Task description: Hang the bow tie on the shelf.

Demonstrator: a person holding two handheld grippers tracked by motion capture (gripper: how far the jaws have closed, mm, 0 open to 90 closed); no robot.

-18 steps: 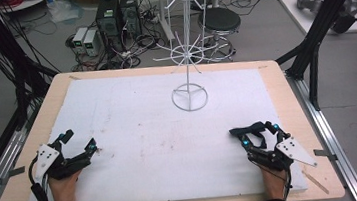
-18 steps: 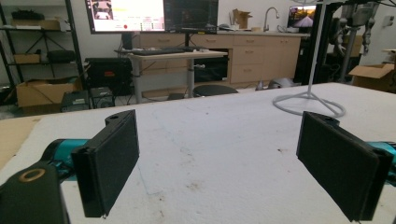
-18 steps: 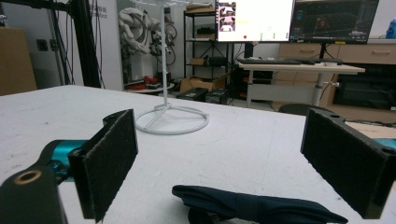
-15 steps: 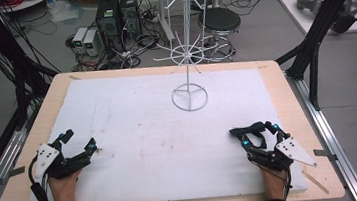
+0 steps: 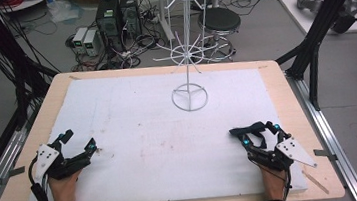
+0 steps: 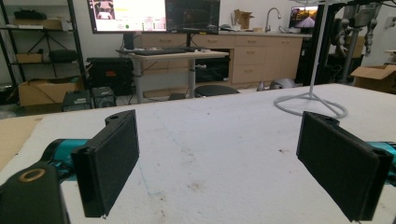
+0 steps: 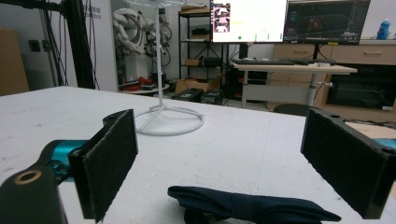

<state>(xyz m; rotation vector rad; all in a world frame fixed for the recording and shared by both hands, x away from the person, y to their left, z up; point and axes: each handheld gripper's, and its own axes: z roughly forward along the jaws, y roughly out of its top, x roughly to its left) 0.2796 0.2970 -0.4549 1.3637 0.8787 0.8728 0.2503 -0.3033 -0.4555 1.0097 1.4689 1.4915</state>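
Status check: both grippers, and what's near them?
Left gripper open, empty, on the white foam mat. Right gripper open over dark blue folded cloth. White wire rack stand upright, far centre, nothing between.

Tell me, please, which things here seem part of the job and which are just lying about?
Likely in the job (a guess):
- left gripper, jaws open
- right gripper, jaws open
- dark blue folded cloth in front of the right gripper
- white wire hanging rack

Just lying about:
- black computer towers
- round black stool
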